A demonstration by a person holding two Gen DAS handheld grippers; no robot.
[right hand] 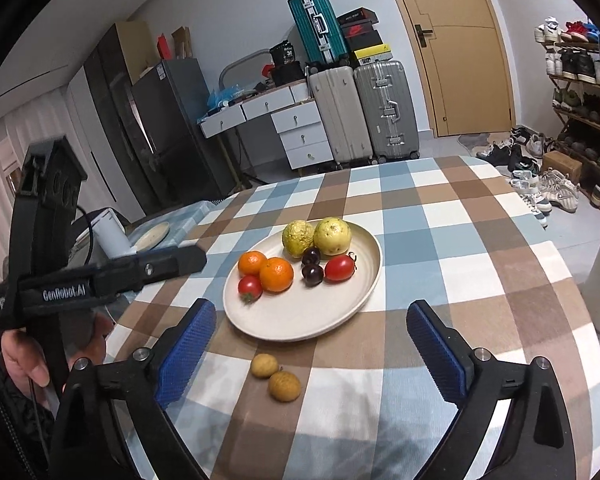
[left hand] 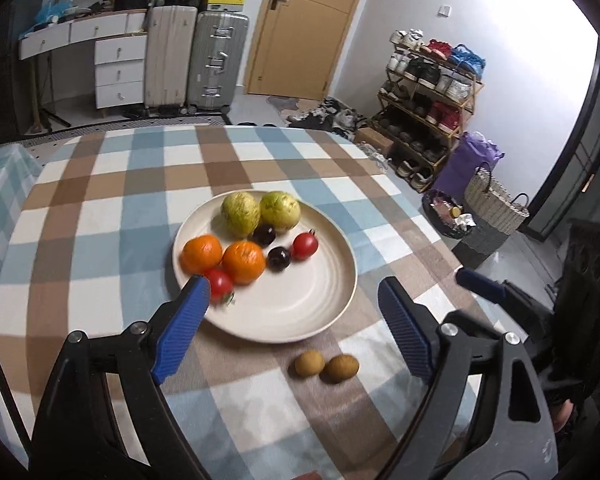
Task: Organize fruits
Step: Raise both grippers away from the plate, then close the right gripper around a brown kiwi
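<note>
Clearly "GenRobot.AI" on the left hand-held gripper (right hand: 188, 260), both hand-held grippers wide, empty.

a home: suitcases (right hand: 364, 112), a shoe rack (left hand: 428, 92), a fridge (right hand: 176, 120).

We see beyond the table's far edge: two upright suitcases (right hand: 364, 112) beside white drawers (right hand: 300, 136) | teal suitcase (right hand: 318, 28) stacked above | wooden door (right hand: 452, 40) | shoe rack (left hand: 428, 92) at the right wall
</note>
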